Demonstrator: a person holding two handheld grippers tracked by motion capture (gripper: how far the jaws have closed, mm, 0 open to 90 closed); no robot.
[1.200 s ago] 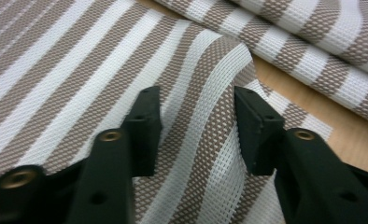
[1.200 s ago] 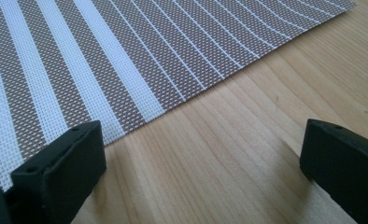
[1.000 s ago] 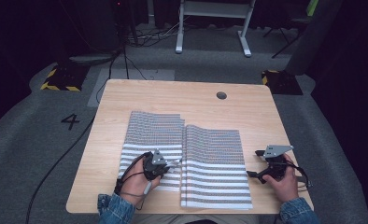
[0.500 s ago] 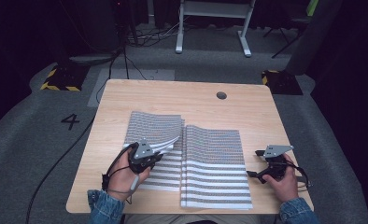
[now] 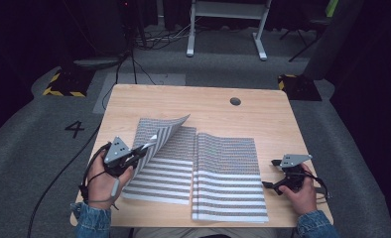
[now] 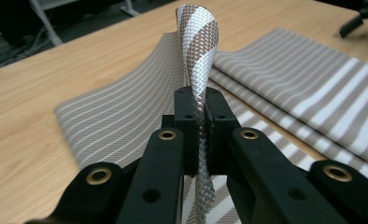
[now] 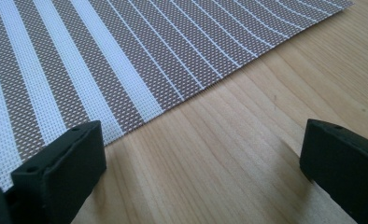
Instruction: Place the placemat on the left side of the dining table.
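Two striped woven mats are observed on the wooden table (image 5: 283,129), lying side by side with their inner edges touching or very nearly so. The left gripper (image 5: 145,148) is held at the near-left edge of the left mat (image 5: 166,163), and its jaws are seen in the left gripper view to be pressed together on a fold of that mat's edge (image 6: 198,70), which rises twisted and upright just beyond the fingertips. Ahead of this gripper, the mat's far corner is lifted off the table and curled over, while the portion nearest the person is judged to lie flat. The right mat (image 5: 228,176) lies flat throughout, just to the side of the left gripper's hold. The right gripper (image 5: 270,174) is rested on the table just beside the right mat's outer edge; its jaws are spread wide, with bare wood between them and the mat's edge (image 7: 102,70) just beyond the left jaw, nothing being held. The work is judged to be at an early stage: the left mat has been gripped and partly raised, but no fold, turn or transfer has been completed. Whether it is to be folded or moved cannot be told. The right mat appears untouched, and the right gripper is judged to be idle.
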